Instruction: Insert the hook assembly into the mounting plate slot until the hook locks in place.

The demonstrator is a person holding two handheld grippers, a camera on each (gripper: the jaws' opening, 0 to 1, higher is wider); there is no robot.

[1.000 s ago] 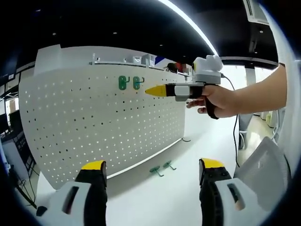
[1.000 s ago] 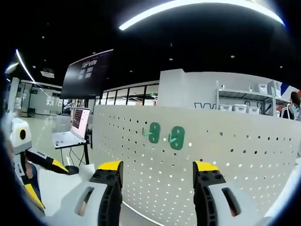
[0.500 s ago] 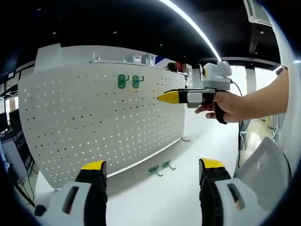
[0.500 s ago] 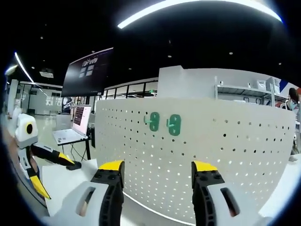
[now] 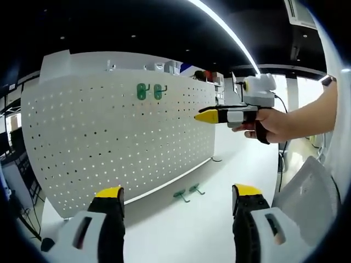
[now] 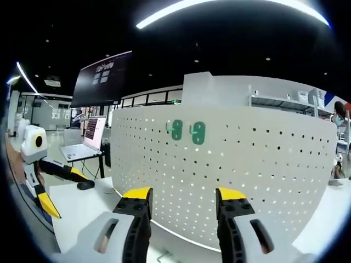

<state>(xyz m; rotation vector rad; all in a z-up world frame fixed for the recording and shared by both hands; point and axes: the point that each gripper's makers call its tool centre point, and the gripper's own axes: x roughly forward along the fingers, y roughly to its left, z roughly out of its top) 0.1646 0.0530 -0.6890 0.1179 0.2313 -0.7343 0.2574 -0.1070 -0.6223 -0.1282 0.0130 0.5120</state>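
A white table [image 5: 181,230] in an open-plan hall under strip lighting carries an upright white pegboard [image 5: 109,142], the mounting plate for this job, with two green hooks [image 5: 149,91] already seated side by side near its top edge, a placement that suggests they are finished work. Two more green hooks [image 5: 187,193] lie loose on the table just in front of the pegboard's lower edge, apparently laid out within easy reach for the next pick. The left gripper [image 5: 178,197] hangs low before the pegboard, its jaws spread wide with nothing between them. The right gripper [image 5: 207,115], seen from the left gripper view in a person's hand [image 5: 269,125], is held level at the pegboard's right end, pointing toward the board; its own view [image 6: 184,197] shows the jaws parted and empty, facing the pegboard below the mounted hooks [image 6: 187,131]. A laptop [image 6: 82,145] and a dark screen [image 6: 101,82] stand left of the pegboard. No container is in sight; neither tool yet carries a hook
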